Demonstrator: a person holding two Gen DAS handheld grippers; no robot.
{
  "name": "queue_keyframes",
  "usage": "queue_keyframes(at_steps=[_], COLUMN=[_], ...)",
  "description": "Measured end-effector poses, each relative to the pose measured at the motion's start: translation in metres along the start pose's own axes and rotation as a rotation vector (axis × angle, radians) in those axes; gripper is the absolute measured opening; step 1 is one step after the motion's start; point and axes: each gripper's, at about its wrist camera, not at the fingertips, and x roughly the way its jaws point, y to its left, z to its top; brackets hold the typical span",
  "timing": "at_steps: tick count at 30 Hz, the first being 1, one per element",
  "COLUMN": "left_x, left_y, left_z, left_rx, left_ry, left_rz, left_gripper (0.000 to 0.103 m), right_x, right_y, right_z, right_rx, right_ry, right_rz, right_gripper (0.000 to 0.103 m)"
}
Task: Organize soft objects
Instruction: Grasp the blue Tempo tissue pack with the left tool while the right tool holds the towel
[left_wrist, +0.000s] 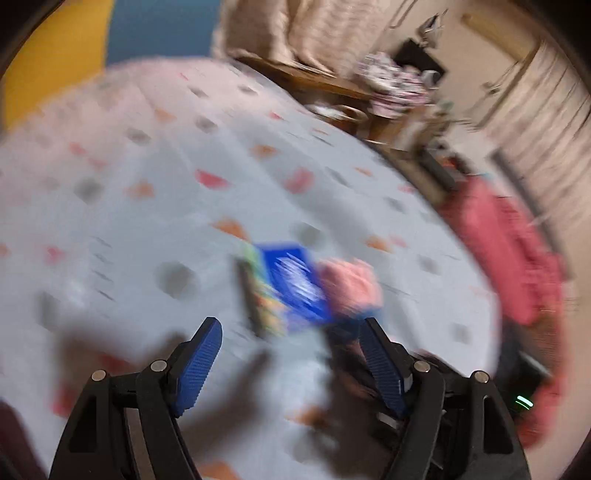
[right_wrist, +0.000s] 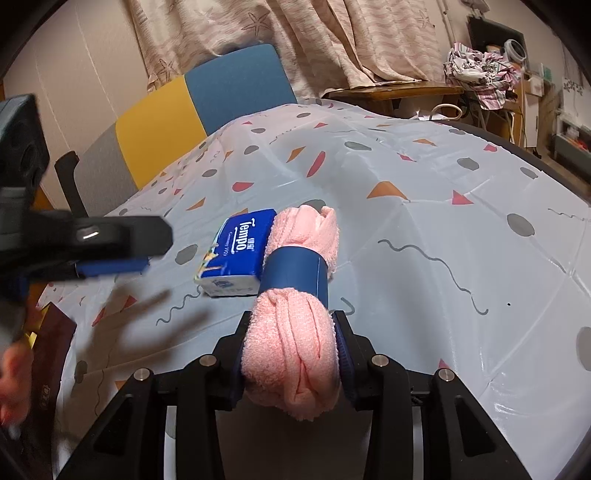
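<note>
The surface (right_wrist: 424, 229) is covered with a pale blue-grey plastic cloth printed with orange and red triangles, grey blobs and dark squiggles; fold creases run across it. Beyond its far edge stands a chair (right_wrist: 192, 110) with a backrest in grey, yellow and blue panels. Behind that hangs a beige curtain (right_wrist: 314, 37) with a starfish pattern, against a light wall. To the right a wooden table (right_wrist: 399, 90) carries a heap of crumpled patterned cloth (right_wrist: 480, 74), with shelves and clutter further back. The left wrist view is heavily blurred by motion; a red mass at its right edge cannot be identified.

A blue tissue pack (right_wrist: 236, 251) lies on the surface, its face reading "Tempo" in white letters; the smaller print below cannot be read. Touching its right side is a rolled pink towel (right_wrist: 295, 343) wrapped with a plain blue band (right_wrist: 295, 273).

The right tongs (right_wrist: 291, 354) are clamped on the near end of the towel, the pads pressing into its sides, while the far end reaches the surface beside the pack. The left tongs (left_wrist: 290, 362) stand wide apart with nothing between them, above the surface just short of the pack and towel; in the right wrist view they appear at the left edge, with part of a hand (right_wrist: 14, 384) below.
</note>
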Motion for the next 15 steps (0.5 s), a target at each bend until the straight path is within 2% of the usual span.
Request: queue_keyframes(at_steps=[2,4,8,10,13,15], left_x=[0.006,0.018,0.037,0.045,0.052,0.056], left_y=[0.005,0.000,-0.010,-0.016,-0.027,-0.036], left_z=[0.008,0.013,0.016,0.014,0.011,0.008], left_rx=[-0.034,-0.042,-0.030,-0.007,0.062,0.130], left_ry=[-0.010,0.010,0.062,0.082,0.081,0.073], left_rz=[0.054,0.044,0.098,0.118,0.186,0.258], left_gripper=[0.079,0.079,0.079,0.079,0.079,0.079], right_x=[-0.001,-0.005,-0.017,-0.020,-0.018,-0.018], right_y=[0.000,-0.003,-0.024,-0.028,-0.029,-0.029], right_z=[0.000,-0.001,-0.005,-0.006,-0.005,-0.005], right_rx=[0.002,0.021,0.147,0.171,0.175,0.173], right_ry=[-0.002,-0.025,-0.083,-0.097,-0.093,-0.092], right_rz=[-0.002,-0.032,-0.108,-0.106,-0.099,-0.101], right_gripper=[0.040,0.039,0.037,0.037,0.037,0.037])
